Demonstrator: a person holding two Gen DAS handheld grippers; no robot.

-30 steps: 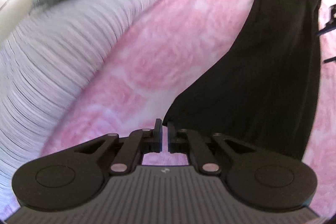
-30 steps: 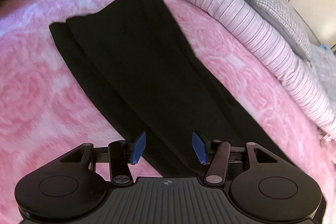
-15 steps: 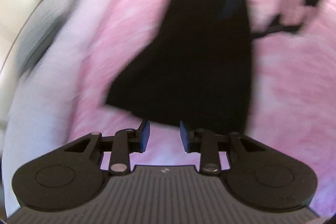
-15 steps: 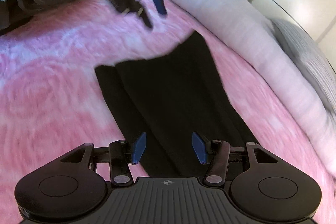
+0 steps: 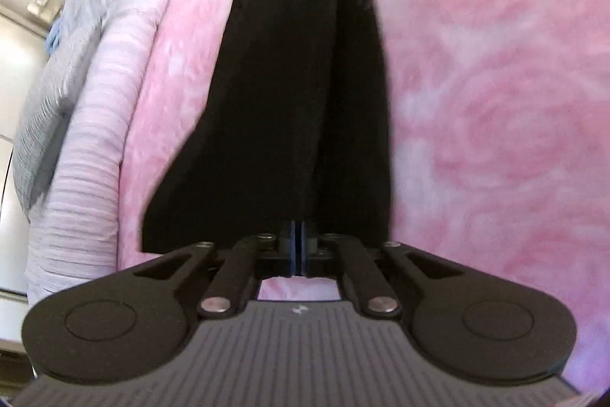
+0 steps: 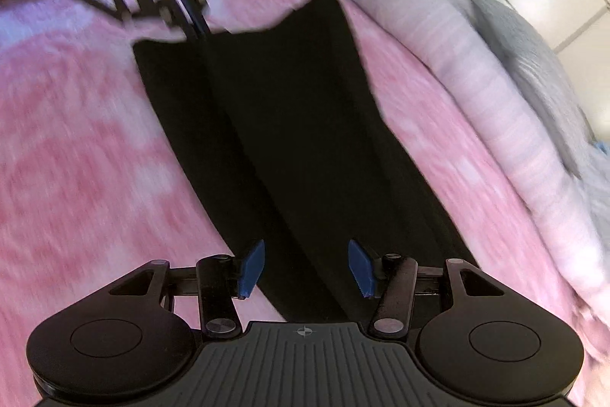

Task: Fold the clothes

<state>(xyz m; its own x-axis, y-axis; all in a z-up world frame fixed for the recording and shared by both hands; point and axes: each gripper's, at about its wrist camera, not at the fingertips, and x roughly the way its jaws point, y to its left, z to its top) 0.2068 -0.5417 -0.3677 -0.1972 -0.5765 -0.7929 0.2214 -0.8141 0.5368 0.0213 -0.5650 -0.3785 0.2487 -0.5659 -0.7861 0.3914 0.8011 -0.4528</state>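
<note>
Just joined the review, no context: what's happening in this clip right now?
A person with two handheld grippers is folding a long black garment laid flat on a pink blanket. The left gripper is shut at one end of the garment, apparently pinching its edge. The right gripper hangs open over the opposite end, gripping nothing. The garment is already doubled lengthwise.

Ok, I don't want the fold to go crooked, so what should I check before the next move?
1. Left claw shut on the black garment's end: ok.
2. Both layers in that grip: cannot tell.
3. Right claw gripping the opposite end: not ok, it is open over it.
4. Garment lying flat on the pink blanket: ok.
</note>
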